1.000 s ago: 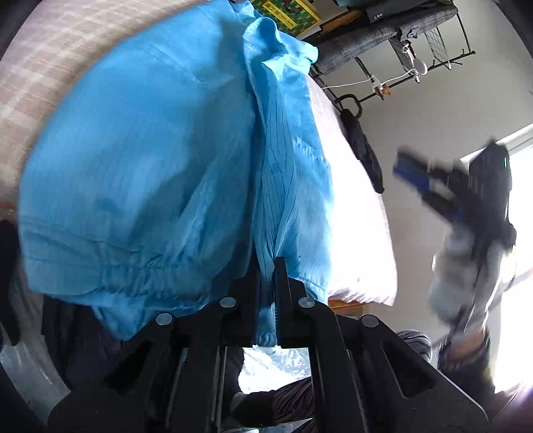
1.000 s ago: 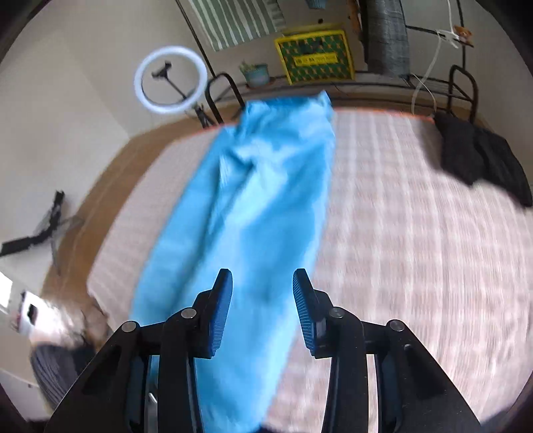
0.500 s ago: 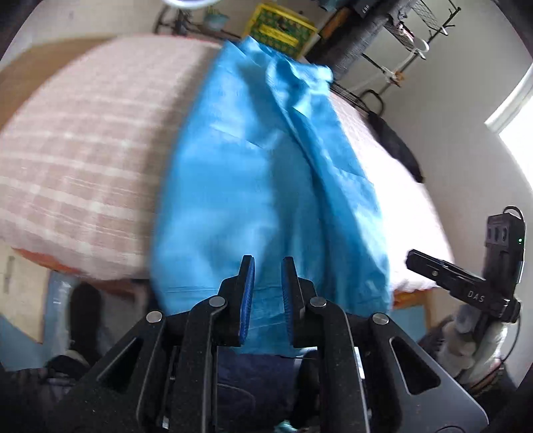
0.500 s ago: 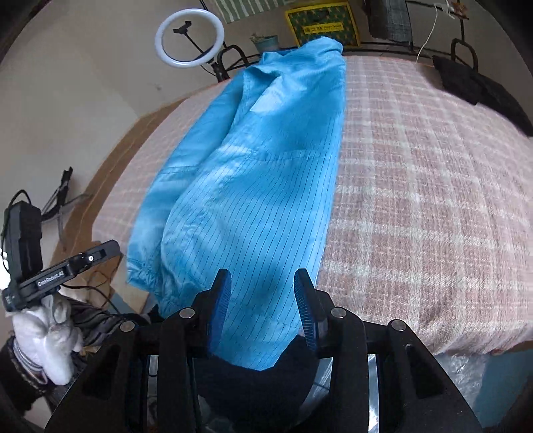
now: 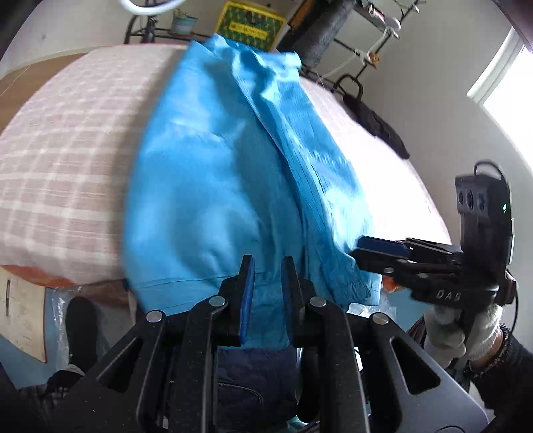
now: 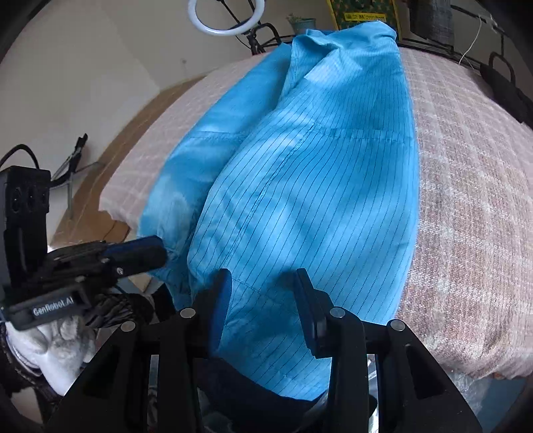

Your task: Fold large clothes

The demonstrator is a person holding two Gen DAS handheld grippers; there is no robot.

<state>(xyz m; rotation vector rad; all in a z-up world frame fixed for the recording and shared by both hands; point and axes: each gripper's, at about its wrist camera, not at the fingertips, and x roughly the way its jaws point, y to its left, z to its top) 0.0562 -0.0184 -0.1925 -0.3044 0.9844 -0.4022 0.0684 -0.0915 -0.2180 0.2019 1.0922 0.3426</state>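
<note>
Blue garment (image 6: pixel 306 173) lies on the checked bed (image 6: pixel 473 206), long axis running from near edge to far edge, its lower end draped over the near edge. Left gripper (image 5: pixel 266 276) has just parted narrowly, cloth between unpinched. Right gripper (image 6: pixel 263 299) open over the hem.

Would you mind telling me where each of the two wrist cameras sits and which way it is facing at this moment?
Left wrist: sits behind the left gripper, angled down along the blue garment on the checked bed; the right gripper and its gloved hand show at right.
Right wrist: sits behind the right gripper, angled down the same garment; the left gripper and its gloved hand show at left.
Shared: garment, bed, ring light, yellow box.
</note>
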